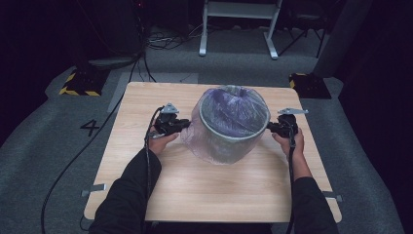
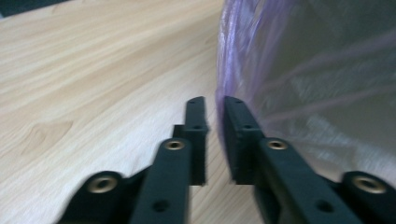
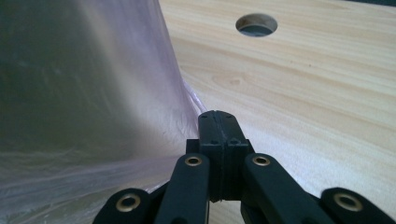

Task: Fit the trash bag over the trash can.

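Note:
A round grey bin [image 1: 225,146] lined with a thin purple plastic bag [image 1: 234,109] stands at the middle of the wooden table [image 1: 204,187]. The bag's film hangs down over the bin's outside wall. My left gripper [image 1: 187,123] sits against the bin's left side. In the left gripper view its jaws [image 2: 215,105] stand a narrow gap apart, and the bag's edge [image 2: 243,56] runs down just past the tips without being pressed. My right gripper [image 1: 269,126] is at the bin's right side. There its jaws [image 3: 218,114] are shut, and the film [image 3: 116,93] is drawn taut to their tips.
A round hole [image 3: 256,24] is cut in the tabletop beyond the right gripper. Past the table's far edge are yellow-and-black floor blocks [image 1: 80,83], a white stand's legs [image 1: 238,29] and loose cables [image 1: 160,39]. Bare wood lies in front of the bin.

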Action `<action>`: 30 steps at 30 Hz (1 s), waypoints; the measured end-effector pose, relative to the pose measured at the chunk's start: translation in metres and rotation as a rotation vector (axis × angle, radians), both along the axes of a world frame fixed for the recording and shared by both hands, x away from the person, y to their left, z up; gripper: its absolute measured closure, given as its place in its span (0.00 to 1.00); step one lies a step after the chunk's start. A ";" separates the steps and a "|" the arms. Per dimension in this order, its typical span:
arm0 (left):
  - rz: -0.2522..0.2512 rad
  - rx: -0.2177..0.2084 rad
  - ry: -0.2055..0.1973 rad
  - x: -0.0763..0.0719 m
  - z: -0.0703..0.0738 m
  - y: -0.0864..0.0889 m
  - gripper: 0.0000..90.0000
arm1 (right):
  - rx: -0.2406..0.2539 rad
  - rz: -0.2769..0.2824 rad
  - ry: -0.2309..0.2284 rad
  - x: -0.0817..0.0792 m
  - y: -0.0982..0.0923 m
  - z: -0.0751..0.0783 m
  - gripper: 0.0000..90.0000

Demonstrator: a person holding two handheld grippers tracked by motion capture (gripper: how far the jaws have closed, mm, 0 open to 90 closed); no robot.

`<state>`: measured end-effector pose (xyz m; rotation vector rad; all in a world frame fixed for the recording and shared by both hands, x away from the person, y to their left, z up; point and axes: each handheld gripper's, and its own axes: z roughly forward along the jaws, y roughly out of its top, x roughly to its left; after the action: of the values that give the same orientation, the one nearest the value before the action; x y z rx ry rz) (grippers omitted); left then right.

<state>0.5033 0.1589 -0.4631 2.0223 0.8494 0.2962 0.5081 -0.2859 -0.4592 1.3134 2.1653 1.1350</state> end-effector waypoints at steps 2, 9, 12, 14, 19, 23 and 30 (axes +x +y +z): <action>0.008 0.007 -0.009 -0.003 -0.001 0.002 0.77 | -0.001 0.001 0.005 -0.002 0.001 -0.003 1.00; -0.028 0.028 -0.081 -0.024 0.012 0.007 0.42 | -0.019 0.011 0.002 -0.009 0.001 -0.009 1.00; -0.045 -0.031 -0.098 -0.034 0.025 0.013 0.27 | -0.009 0.003 0.001 -0.011 -0.005 -0.008 0.99; -0.056 -0.062 -0.121 -0.042 0.034 0.016 0.21 | 0.001 -0.006 -0.025 -0.014 -0.011 -0.003 0.97; -0.068 -0.048 -0.146 -0.055 0.044 0.022 0.18 | -0.019 -0.019 -0.079 -0.021 -0.016 0.009 0.90; -0.092 -0.030 -0.156 -0.068 0.045 0.027 0.17 | 0.012 -0.019 -0.104 -0.026 -0.023 0.021 0.82; -0.105 0.080 -0.142 -0.091 0.033 0.024 0.18 | 0.043 0.024 -0.162 -0.037 -0.028 0.046 0.68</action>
<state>0.4125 0.1829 -0.4297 2.0846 0.6504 0.4152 0.4707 -0.3140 -0.4131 1.1727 2.0548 1.2583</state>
